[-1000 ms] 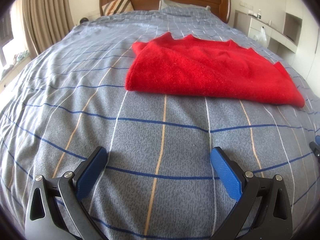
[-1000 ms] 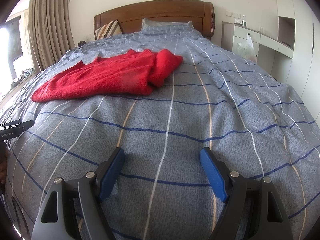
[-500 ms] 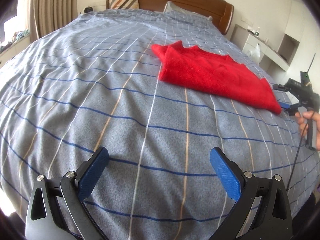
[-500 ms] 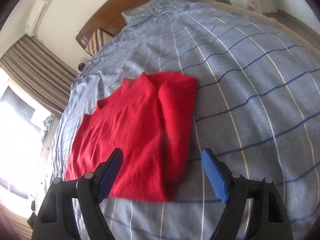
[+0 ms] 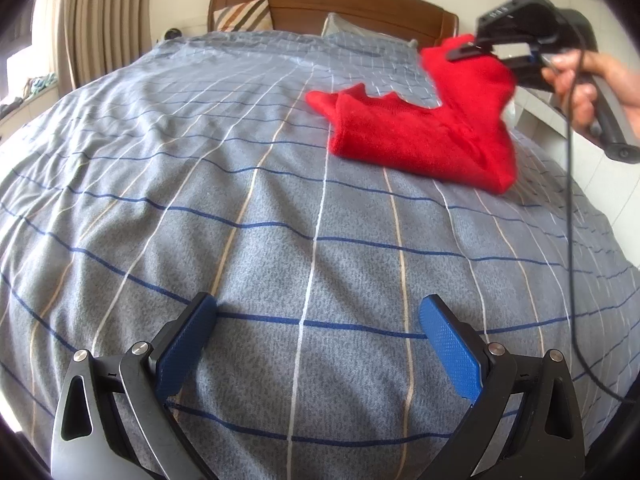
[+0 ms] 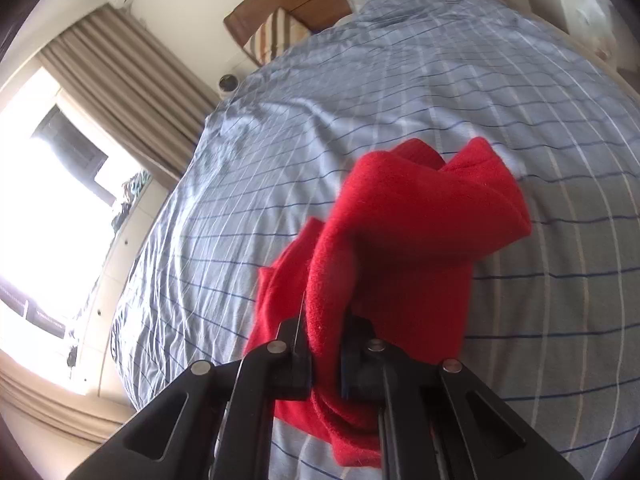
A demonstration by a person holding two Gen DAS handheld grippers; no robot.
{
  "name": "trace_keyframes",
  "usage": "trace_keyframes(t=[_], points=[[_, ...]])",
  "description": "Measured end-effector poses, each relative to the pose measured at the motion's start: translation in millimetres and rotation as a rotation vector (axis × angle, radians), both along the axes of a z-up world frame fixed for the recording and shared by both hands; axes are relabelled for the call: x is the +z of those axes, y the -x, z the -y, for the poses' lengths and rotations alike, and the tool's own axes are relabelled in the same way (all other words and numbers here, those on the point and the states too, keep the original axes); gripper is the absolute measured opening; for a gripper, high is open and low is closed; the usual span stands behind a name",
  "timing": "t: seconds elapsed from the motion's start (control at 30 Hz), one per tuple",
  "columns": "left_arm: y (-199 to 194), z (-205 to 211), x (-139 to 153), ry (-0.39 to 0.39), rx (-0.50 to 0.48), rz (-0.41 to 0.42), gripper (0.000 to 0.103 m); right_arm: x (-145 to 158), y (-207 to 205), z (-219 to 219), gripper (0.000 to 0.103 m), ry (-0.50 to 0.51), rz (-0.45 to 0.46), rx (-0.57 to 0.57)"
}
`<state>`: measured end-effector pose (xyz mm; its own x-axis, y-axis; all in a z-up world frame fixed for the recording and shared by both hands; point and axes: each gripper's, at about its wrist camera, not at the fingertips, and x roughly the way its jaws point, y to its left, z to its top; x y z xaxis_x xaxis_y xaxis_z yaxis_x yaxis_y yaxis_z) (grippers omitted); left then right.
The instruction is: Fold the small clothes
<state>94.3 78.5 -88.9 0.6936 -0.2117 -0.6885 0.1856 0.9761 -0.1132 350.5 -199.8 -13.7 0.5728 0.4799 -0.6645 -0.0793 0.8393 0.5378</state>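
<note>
Since half a second ago the right gripper (image 6: 326, 360) has come down on the one red sweater (image 6: 404, 248) and its jaws are closing on a fold of it, the cloth pinched between the pads and one end raised off the bed (image 5: 240, 208). A hand (image 5: 592, 80) holds that gripper's handle. The left gripper (image 5: 318, 344) has swung leftward and hovers with its two blue pads (image 5: 450, 350) wide apart and nothing between them. Two pillows lie by the headboard (image 5: 360, 4).

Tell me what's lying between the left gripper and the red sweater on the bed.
Only bare checked bedspread separates the left gripper from the red sweater, as the left wrist view shows.
</note>
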Motion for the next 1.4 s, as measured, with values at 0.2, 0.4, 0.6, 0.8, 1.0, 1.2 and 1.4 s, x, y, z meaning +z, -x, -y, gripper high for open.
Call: trace_keyframes(t=[0.2,0.4,0.6,0.8,1.0,1.2,1.4], points=[[1.4,-4.6,-2.1,-0.008,0.0,0.001,0.102,-50.3,-39.1,-103.1,0.03,-0.085,-0.143,0.219],[0.2,-4.1,-2.9,-0.004,0.006,-0.006,0.102,-35.2,-2.2,-67.2,0.042,-0.24,-0.048,0.256],[-0.2,-0.3,-5.9,-0.024,0.005,0.001,0.102,-76.9,22.1,-59.3,0.042,-0.022,-0.129,0.246],[7.4,3.3,-8.8,-0.053,0.002,0.025,0.102,-71.1,85.6,-62.5,0.061,0.095,0.02,0.171],[11.8,10.7,-12.0,-0.095,0.023,0.041,0.103,-52.5,199.1,-20.7,0.086,0.247,0.222,-0.003],[15.5,15.3,-13.1,-0.123,0.047,0.031,0.103,-80.8,266.7,26.0,0.087,0.397,0.187,-0.159],[14.5,17.1,-13.6,-0.132,0.058,0.017,0.103,-105.6,291.9,58.5,0.091,0.429,0.129,-0.257]])
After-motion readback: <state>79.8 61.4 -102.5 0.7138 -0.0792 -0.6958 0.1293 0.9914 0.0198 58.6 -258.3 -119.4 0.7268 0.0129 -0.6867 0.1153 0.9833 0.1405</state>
